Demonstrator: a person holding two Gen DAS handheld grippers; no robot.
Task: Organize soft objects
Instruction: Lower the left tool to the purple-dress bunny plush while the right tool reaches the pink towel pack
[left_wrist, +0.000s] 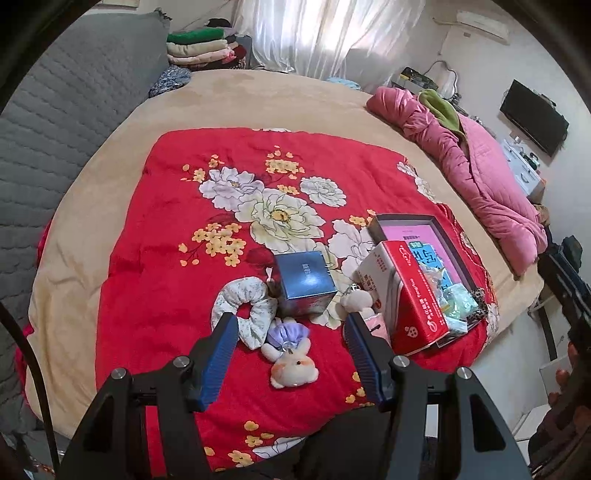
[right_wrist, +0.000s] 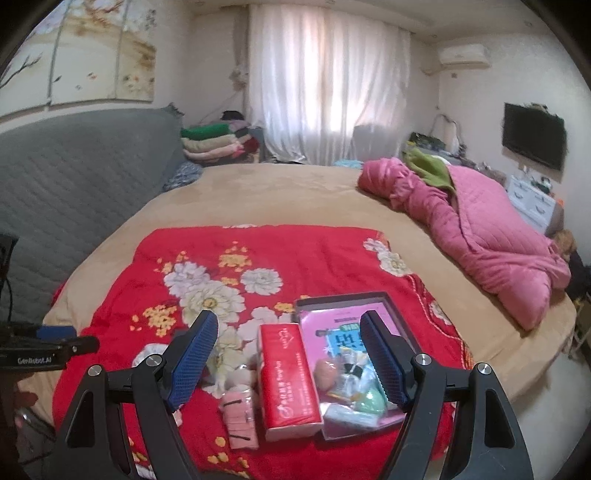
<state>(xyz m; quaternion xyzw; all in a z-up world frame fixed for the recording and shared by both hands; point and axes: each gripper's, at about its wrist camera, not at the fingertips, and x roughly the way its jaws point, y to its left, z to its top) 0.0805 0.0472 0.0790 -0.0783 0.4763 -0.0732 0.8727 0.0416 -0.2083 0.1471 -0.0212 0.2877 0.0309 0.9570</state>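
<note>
Both sets of jaws open and empty above the soft toys on the red quilt.

The left gripper (left_wrist: 291, 332) hangs with its jaws parted and holding nothing, framing the bunny plush (left_wrist: 293, 363) and floral scrunchie (left_wrist: 243, 314) at lower centre, likely lined up for a pick. The right gripper (right_wrist: 290, 354) stands wider, also empty, over the red carton (right_wrist: 288, 380) and the shallow tray (right_wrist: 343, 299) that already holds small packets, apparently the collecting spot. A pale plush (left_wrist: 356, 300) lies between the blue box (left_wrist: 304, 282) and carton; what kind I cannot tell. All rest on the red quilt (left_wrist: 147, 258) for easy reach.
</note>
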